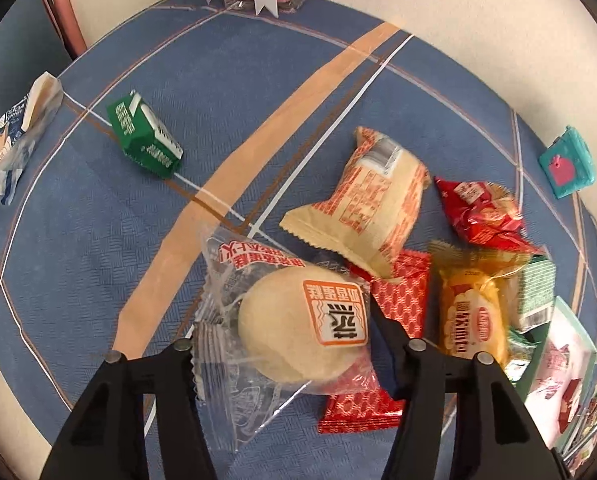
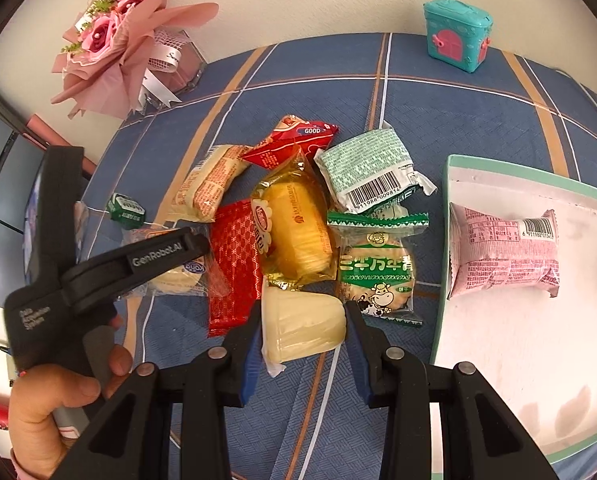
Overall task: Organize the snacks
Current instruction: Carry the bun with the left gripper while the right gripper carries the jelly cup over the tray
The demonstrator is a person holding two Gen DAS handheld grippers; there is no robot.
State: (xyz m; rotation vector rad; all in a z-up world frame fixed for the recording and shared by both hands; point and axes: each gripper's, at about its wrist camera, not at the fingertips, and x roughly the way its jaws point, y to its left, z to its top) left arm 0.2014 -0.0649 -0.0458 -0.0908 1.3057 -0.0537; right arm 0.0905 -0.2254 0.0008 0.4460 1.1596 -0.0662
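**Snack sort: two grips in hand, slip and snag risks**

Item 1. Right gripper [image 2: 304, 330]: nearest the right wrist camera. Its fingers [image 2: 250, 354] pinch a pale jelly cup [image 2: 302, 326] lying on its side, pads pressing its wall from both flanks. Risk, as a judgement: the cup is smooth and tapered, so a squeeze on the slope could squirt it out toward the pile; a loose film edge hangs at its lower left.

Item 2. Left gripper [image 1: 282, 340]: fingers partly spread either side of a round cake in clear wrap [image 1: 298, 332]. Whether the pads already press the cake cannot be told. The wrapper's crimped edge lies against the near finger [image 1: 186, 364]. Risk: fingers may catch film only, letting the cake swing or drop.

Item 3. Red patterned packet [image 1: 394, 300]: lies under the cake's wrapper and touching it. Risk: it may be dragged along with a lift.

Item 4. Pile on the blue plaid surface [image 2: 438, 112]: yellow cake packet [image 2: 294, 228], green biscuit packet [image 2: 374, 268], pale green packet [image 2: 366, 168], red packet marked GOOD [image 2: 294, 140], cream packet [image 2: 210, 184], all overlapping or touching. Risk: the two grippers work near each other here and could knock packets.

Item 5. White tray [image 2: 446, 240], right of pile, holding one pink packet [image 2: 502, 252]. Probable destination; its raised rim could trip a low carry.

Item 6. Green carton [image 1: 144, 136]: well apart, far left.
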